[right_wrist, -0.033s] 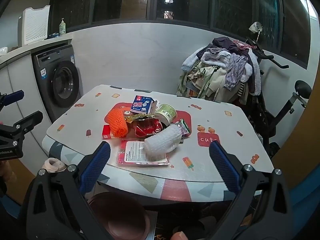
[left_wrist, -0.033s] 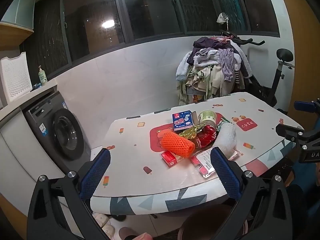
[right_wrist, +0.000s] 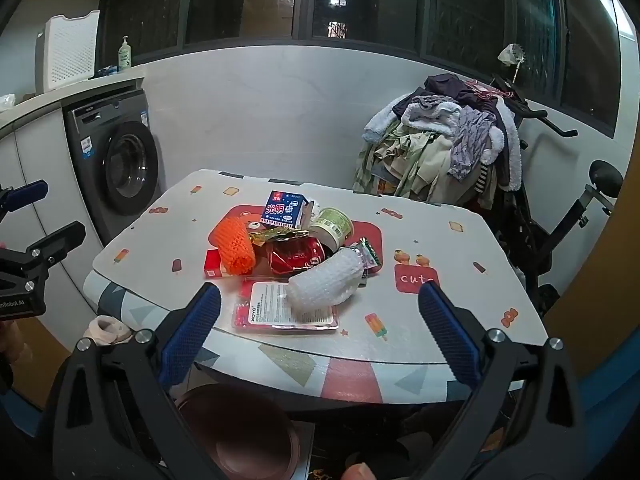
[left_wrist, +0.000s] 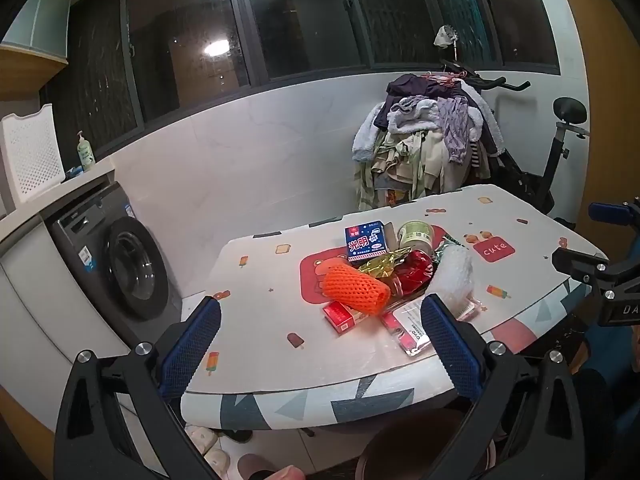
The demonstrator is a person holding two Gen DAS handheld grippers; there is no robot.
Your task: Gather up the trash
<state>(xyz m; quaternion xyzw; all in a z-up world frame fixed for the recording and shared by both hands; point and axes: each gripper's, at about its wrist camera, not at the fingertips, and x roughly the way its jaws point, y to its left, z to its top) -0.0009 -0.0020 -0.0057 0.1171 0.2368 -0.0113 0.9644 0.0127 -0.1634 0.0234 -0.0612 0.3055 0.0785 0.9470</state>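
Observation:
A heap of trash lies on the patterned table (left_wrist: 260, 304): an orange foam net (left_wrist: 356, 288), a blue milk carton (left_wrist: 366, 240), a green-white cup (left_wrist: 416, 234), a crushed red can (right_wrist: 298, 258), a white bubble-wrap roll (right_wrist: 328, 280), a flat blister pack (right_wrist: 288, 310) and a small red box (left_wrist: 340, 316). My left gripper (left_wrist: 320, 303) hovers short of the table's near edge, open and empty. My right gripper (right_wrist: 319, 291) hangs open before the front edge, facing the blister pack, with nothing between its pads. A brown round bin (right_wrist: 240, 432) sits on the floor under the table.
A washing machine (right_wrist: 120, 168) stands at the left under a counter. Behind the table at the right, a pile of clothes (right_wrist: 440, 148) hangs over an exercise bike (right_wrist: 560, 232). Slippers (left_wrist: 208, 444) lie on the floor near the table's left corner.

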